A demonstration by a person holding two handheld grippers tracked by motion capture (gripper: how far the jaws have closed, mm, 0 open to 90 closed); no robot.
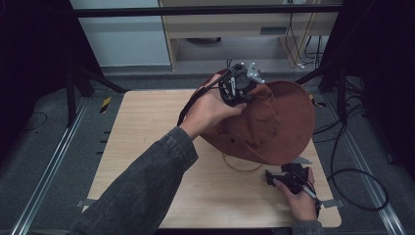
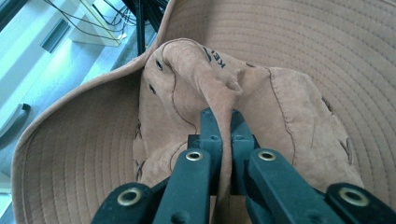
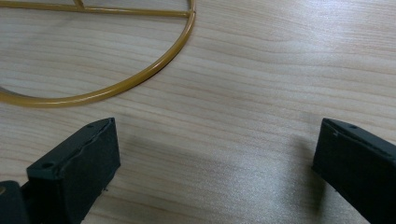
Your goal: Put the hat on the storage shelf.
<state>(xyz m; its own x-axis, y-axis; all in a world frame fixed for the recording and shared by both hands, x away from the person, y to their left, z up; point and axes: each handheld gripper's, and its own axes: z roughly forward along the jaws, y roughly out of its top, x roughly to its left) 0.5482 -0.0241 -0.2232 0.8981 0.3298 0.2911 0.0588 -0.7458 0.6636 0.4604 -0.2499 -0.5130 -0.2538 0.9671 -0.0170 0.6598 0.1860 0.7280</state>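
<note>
A brown wide-brimmed hat (image 1: 274,122) is held above the wooden table (image 1: 147,147), tilted with its crown toward me. My left gripper (image 1: 238,90) is shut on a pinched fold of the hat's crown (image 2: 224,88); the fabric is squeezed between both jaws of the left gripper (image 2: 223,123). A thin gold wire ring (image 1: 242,166) lies on the table under the hat's near brim. My right gripper (image 1: 274,177) rests low near the table's front right edge, open with nothing between its jaws. In the right gripper view the right gripper (image 3: 215,154) spans bare wood, with the gold ring (image 3: 140,77) just ahead.
Black frame legs (image 1: 78,83) stand at the table's far left and far right corners. Loose cables (image 1: 352,171) lie on the grey floor right of the table. A pale cabinet (image 1: 235,24) stands behind the table.
</note>
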